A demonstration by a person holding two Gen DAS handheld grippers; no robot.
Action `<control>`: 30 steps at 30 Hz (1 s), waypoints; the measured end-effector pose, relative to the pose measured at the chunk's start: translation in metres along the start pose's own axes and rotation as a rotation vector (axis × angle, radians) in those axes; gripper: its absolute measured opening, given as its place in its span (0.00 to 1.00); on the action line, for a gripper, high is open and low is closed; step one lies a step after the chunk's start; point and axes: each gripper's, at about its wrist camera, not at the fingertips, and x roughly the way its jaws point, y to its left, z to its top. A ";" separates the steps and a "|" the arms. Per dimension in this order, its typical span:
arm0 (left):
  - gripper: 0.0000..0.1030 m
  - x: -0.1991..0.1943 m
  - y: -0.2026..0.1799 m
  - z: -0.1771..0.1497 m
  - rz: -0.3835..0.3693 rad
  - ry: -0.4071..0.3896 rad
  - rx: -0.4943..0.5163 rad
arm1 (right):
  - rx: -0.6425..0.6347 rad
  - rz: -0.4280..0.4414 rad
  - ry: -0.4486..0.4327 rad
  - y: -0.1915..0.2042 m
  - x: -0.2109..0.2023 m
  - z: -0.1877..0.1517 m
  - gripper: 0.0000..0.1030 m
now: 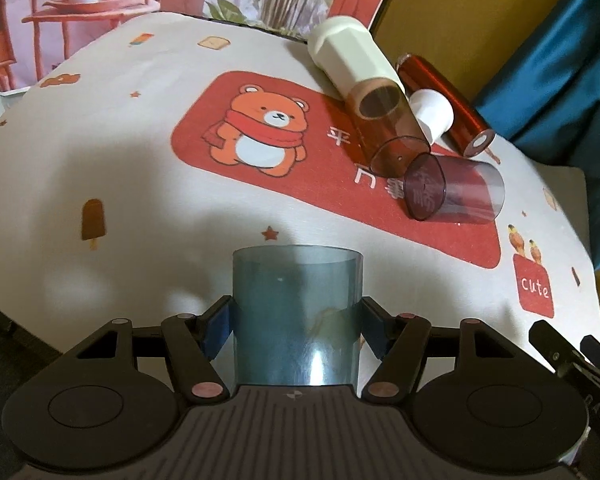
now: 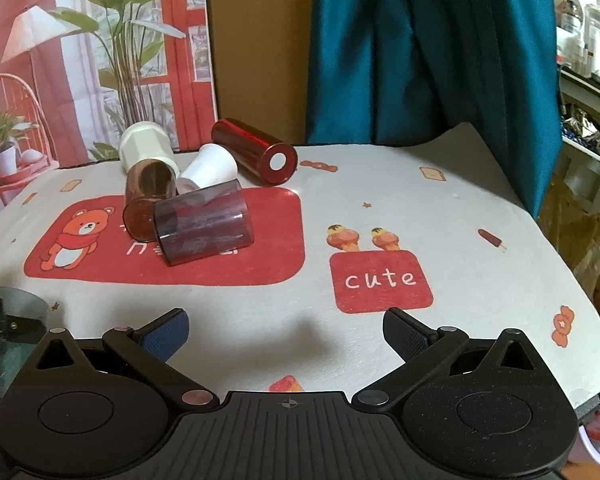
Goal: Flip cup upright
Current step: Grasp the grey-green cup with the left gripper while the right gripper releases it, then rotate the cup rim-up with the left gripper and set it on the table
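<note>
Left tongs (image 1: 296,324) clamped on blue-grey cup (image 1: 296,312), rim up, right tongs (image 2: 286,330) wide apart and empty above the table (image 2: 380,208), purple cup (image 2: 204,224) lying sideways.

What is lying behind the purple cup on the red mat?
Behind the purple cup lie a brown cup, a white cup, a cream cup and a red cylinder. The white cup's lower part is covered.

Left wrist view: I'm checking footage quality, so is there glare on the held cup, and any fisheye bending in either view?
Left wrist: a bright glare streak low on the blue-tinted cup in the left gripper; tablecloth bulges. Right wrist: table edge curves; right gripper casts soft shadow.
</note>
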 end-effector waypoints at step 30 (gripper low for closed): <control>0.67 -0.015 0.030 0.022 0.187 -0.200 -0.085 | 0.039 0.031 0.063 -0.009 0.017 -0.011 1.00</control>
